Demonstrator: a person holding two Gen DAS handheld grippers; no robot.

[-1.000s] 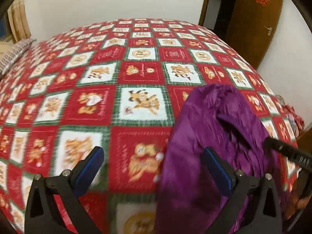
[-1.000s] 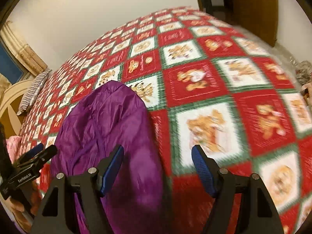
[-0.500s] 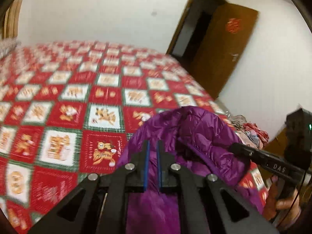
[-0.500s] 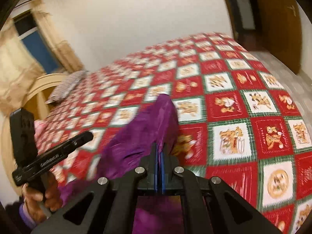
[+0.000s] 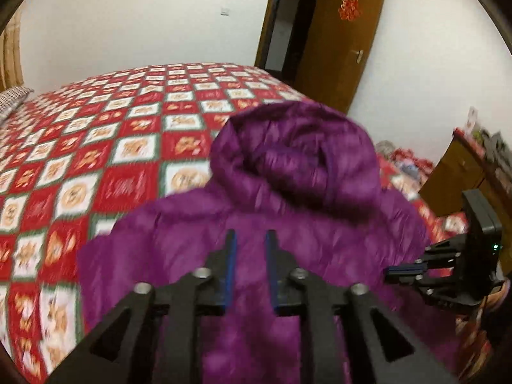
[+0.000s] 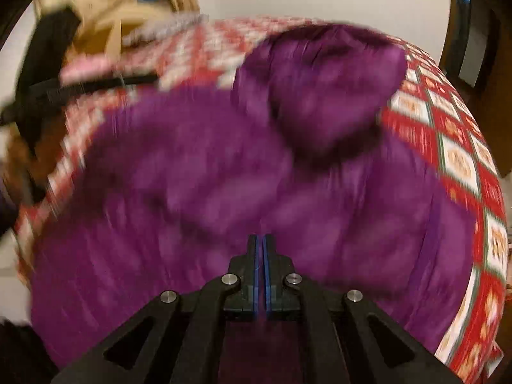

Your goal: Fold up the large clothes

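Note:
A purple hooded puffer jacket [image 5: 288, 224] lies spread on the red checked quilt [image 5: 96, 160], its hood [image 5: 297, 150] at the far end. My left gripper [image 5: 250, 246] hangs over the jacket's near part. Its jaws are opening, with a clear gap and only the fabric below showing through it. In the blurred right wrist view the jacket [image 6: 224, 176] fills the frame, and my right gripper [image 6: 260, 246] is shut, with purple fabric running in under its pads. The left view shows that right gripper [image 5: 388, 270] at the jacket's right edge.
The quilt covers a wide bed that stretches away to the left and far side. A brown door [image 5: 339, 41] stands open at the back right. A wooden cabinet [image 5: 464, 172] and a heap of clothes [image 5: 403, 160] sit to the right of the bed. A striped pillow [image 5: 12, 102] lies far left.
Both grippers went from wide open to shut near the bunched jacket, then drew back and apart. The jacket now lies spread out. The left jaws have parted again.

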